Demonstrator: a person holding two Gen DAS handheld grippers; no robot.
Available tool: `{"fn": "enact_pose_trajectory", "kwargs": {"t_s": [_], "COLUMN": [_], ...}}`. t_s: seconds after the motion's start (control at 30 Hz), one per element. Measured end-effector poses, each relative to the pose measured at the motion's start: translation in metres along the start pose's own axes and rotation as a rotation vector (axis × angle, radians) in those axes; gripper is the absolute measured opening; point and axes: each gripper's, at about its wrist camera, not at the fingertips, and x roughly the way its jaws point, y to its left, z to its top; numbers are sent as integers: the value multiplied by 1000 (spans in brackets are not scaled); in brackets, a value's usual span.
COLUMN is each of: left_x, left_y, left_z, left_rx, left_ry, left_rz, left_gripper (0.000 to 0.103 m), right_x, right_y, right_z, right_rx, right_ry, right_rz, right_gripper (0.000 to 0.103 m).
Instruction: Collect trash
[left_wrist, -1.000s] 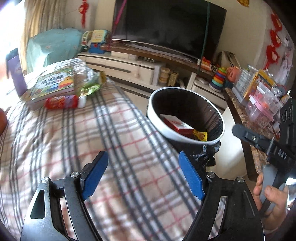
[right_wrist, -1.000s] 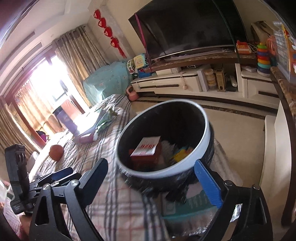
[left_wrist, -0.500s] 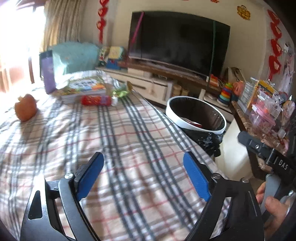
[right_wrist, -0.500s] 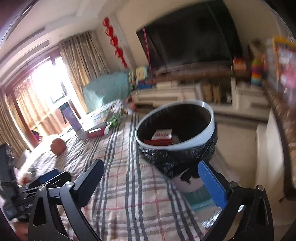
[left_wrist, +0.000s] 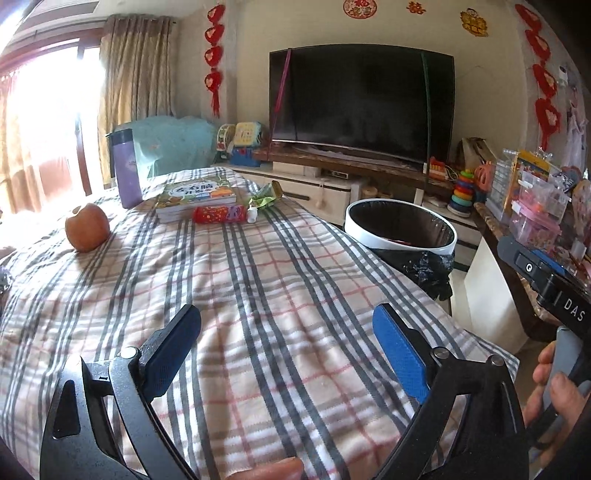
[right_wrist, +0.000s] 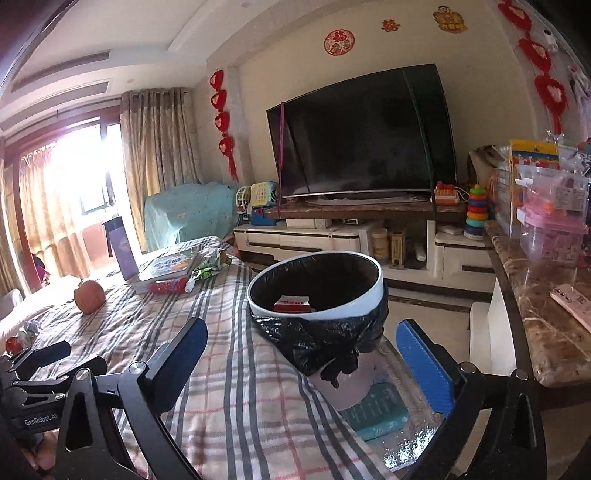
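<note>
A white-rimmed trash bin lined with a black bag stands off the plaid bed's right edge. A red box lies inside it. At the far end of the bed lie a red wrapper, a small white bottle and a crumpled green wrapper. The red wrapper and the green wrapper also show in the right wrist view. My left gripper hovers over the plaid cover, its jaws opening with nothing between them. My right gripper is open and empty, just short of the bin.
An apple, a stack of books and a purple bottle sit near the wrappers. A marble counter with a phone and plastic boxes runs along the right. A TV stand lies beyond.
Both grippers have drawn back from the bin and tilted up, so the bin looks smaller and farther off. The left jaws have spread wider. Nothing was picked up.
</note>
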Motion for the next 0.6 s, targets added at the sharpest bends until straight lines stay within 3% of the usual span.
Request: {"fn": "enact_pose_trajectory", "kwargs": {"t_s": [0.37, 0.6], "left_x": [-18, -21], "left_y": [1, 1], "left_z": [-3, -4], "left_rx": [-15, -14], "left_ry": [-53, -56], "left_rz": [38, 56], "left_gripper": [96, 96], "right_x": [-22, -20], "right_y": [10, 9], "right_z": [0, -1], "right_rx": [-38, -41], "right_ry": [-59, -45], "right_rz": [35, 31], "right_gripper": [103, 103]}}
